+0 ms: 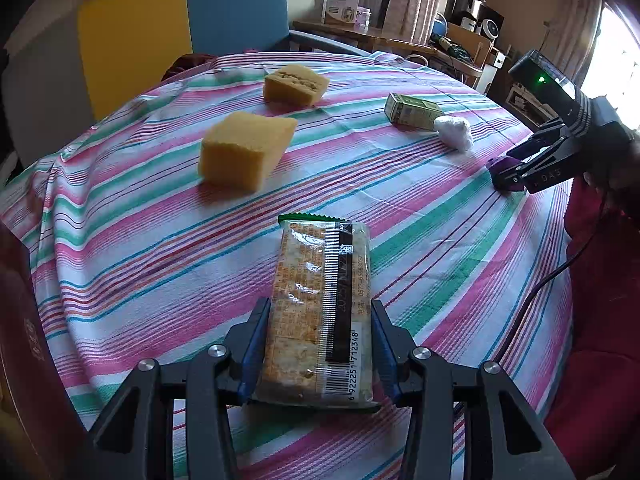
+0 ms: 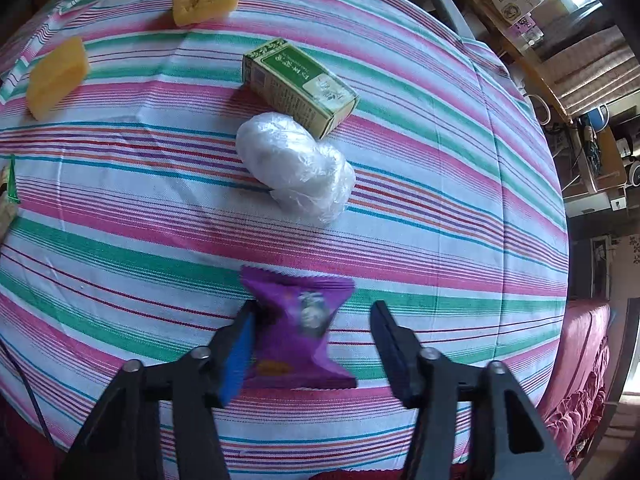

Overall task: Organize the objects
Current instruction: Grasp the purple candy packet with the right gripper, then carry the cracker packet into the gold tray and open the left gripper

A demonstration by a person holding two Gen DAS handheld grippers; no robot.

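Note:
My left gripper [image 1: 318, 312] is shut on a long cracker packet [image 1: 320, 304] and holds it over the striped tablecloth [image 1: 140, 264]. My right gripper [image 2: 312, 320] is open around a purple snack packet [image 2: 298, 328] that lies on the cloth; the left finger touches it, the right finger stands apart. The right gripper also shows in the left wrist view [image 1: 516, 168] at the table's right edge. Two yellow sponges [image 1: 244, 150] [image 1: 294, 84], a green box [image 2: 298, 86] and a white plastic bundle [image 2: 296, 170] lie further back.
The round table's edge [image 2: 560, 240] drops off to the right, with red fabric [image 2: 580, 360] below. A blue and yellow chair [image 1: 236, 8] stands behind the table. A cluttered desk [image 1: 400, 40] is at the back right. A black cable [image 1: 532, 300] hangs at the right.

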